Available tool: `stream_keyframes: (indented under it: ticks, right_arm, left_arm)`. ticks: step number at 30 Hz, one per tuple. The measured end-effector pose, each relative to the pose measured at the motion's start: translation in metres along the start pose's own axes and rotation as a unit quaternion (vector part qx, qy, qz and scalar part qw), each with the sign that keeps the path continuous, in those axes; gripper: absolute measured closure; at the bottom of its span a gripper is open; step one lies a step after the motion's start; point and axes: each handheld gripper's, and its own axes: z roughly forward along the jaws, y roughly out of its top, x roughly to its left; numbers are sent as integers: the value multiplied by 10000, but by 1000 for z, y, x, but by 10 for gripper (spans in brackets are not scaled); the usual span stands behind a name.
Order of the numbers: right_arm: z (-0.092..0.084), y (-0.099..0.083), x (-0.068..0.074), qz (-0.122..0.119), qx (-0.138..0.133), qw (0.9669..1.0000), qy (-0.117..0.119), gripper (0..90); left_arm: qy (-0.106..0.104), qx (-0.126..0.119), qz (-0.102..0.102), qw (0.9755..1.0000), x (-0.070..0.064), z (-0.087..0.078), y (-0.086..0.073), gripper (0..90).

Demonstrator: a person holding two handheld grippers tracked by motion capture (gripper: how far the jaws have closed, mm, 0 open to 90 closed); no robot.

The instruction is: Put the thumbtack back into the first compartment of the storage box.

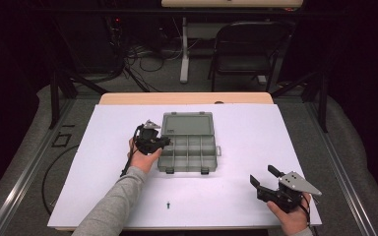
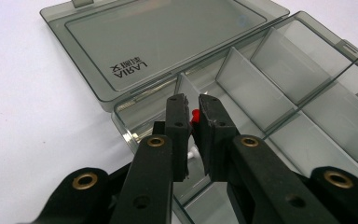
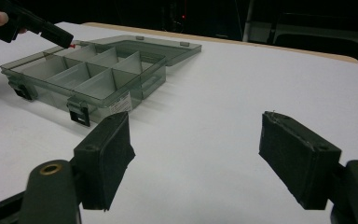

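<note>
Step in hand: placing. Left gripper (image 2: 192, 114) nearly closed, pinching a small red piece (image 2: 196, 115) over the clear compartment box (image 1: 187, 160), at the box's 9 o'clock edge. Next: lower into a compartment, then release. Right gripper (image 3: 196, 154) wide open, empty, at 4 o'clock. The piece is mostly hidden by the pads; its kind is unclear. A tiny dark item (image 1: 169, 204) at 6 o'clock is too small to identify.

Glossy translucent plastic organizer box (image 2: 279, 88)

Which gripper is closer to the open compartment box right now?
Left. The left gripper is over the box at its left edge, jaws nearly shut on a small red part. The right gripper sits open near the table's front right corner, well clear of the box.
</note>
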Motion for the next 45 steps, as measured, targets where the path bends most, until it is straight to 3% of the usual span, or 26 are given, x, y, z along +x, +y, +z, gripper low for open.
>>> stream_keyframes:
  ticks: [15,24,33,38,45]
  right_arm:
    - [0,0,0,2,-5,10000,2,243]
    - [0,0,0,0,0,10000,-1,243]
    - [0,0,0,16,14,10000,6,243]
    - [1,0,1,8,8,10000,7,243]
    - [1,0,0,-2,18,10000,-6,243]
  left_arm:
    - [67,-11,-9,10000,-1,-3,0,819]
    - [-59,-501,-90,9987,-9,-18,1,554]
    - [-17,-804,38,9968,-28,-43,-6,308]
    - [-61,-947,95,9954,-38,-61,-14,254]
    - [-98,-1164,218,9929,-48,-91,-28,249]
